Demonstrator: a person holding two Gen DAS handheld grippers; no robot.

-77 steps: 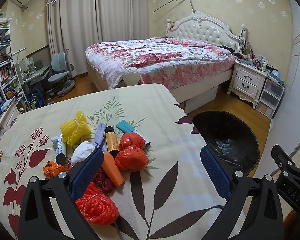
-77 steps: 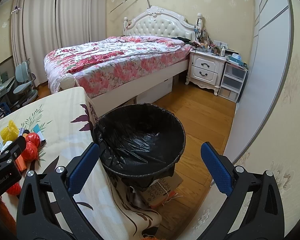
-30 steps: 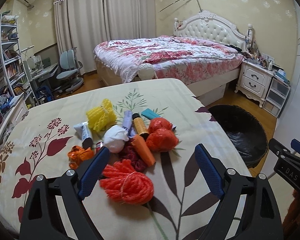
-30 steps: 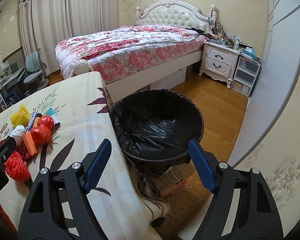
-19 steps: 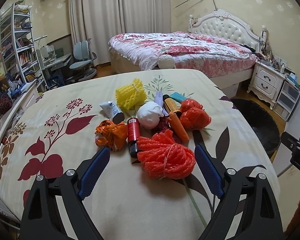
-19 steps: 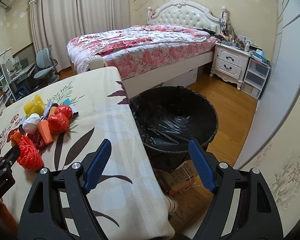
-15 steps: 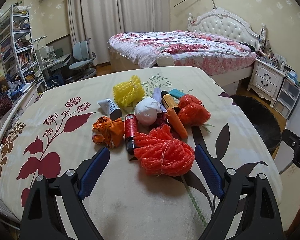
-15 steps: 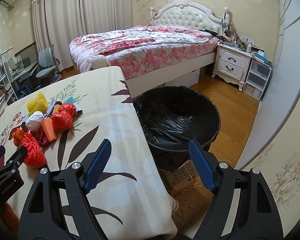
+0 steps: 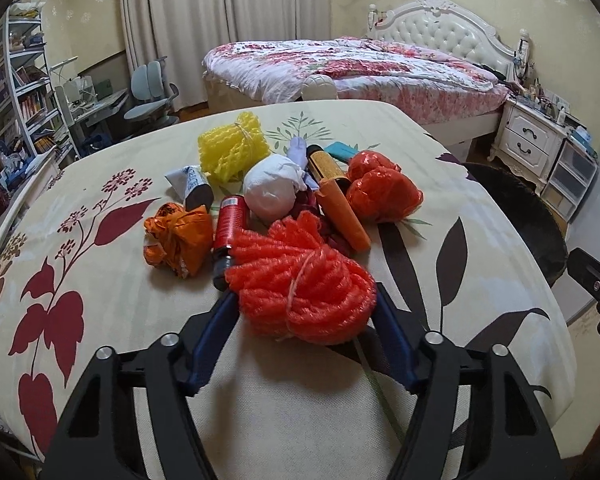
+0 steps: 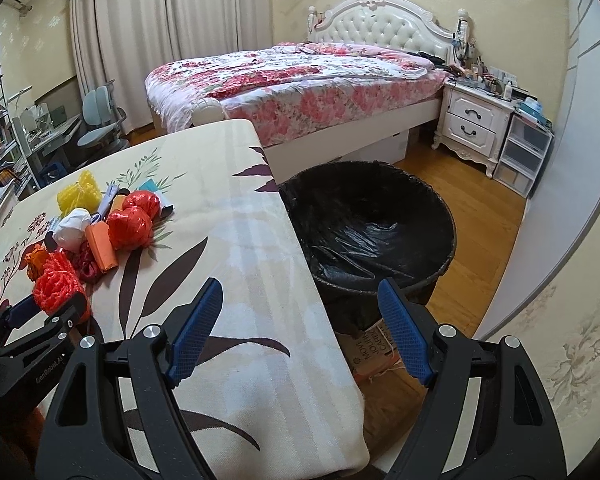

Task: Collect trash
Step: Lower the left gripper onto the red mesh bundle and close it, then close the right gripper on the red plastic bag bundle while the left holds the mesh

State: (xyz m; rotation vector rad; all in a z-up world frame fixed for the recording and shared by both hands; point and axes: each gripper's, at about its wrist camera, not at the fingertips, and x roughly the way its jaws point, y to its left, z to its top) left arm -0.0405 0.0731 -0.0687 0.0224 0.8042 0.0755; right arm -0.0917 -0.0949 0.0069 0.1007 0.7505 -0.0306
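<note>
Nearest in the left wrist view, the left gripper [image 9: 304,320] has its blue fingers pressed against both sides of the orange foam-net bundle [image 9: 302,284], which rests on the tabletop [image 9: 100,208] with its leaf-print cloth. Just past the bundle, toward 12 o'clock, lies the rest of the trash heap: a red can [image 9: 228,226] at 11 o'clock beside a crumpled orange wrapper [image 9: 178,238], a white wad [image 9: 272,192], an orange tube [image 9: 342,214] and a red plastic ball [image 9: 382,194] at 1 o'clock. Farther on sit a yellow foam net [image 9: 234,152] and a grey tube [image 9: 192,186].

In the right wrist view, the right gripper [image 10: 300,328] hangs with its fingers spread apart and nothing between them, over the tabletop's near right edge. At 1 o'clock beyond it stands the black-lined trash bin [image 10: 380,216] on the wooden floor [image 10: 480,208], touching the tabletop's side. The heap shows at 10 o'clock. Farthest back, at 12 o'clock, is the bed [image 10: 300,76] with a floral quilt, and a white nightstand [image 10: 474,124] at 2 o'clock.
</note>
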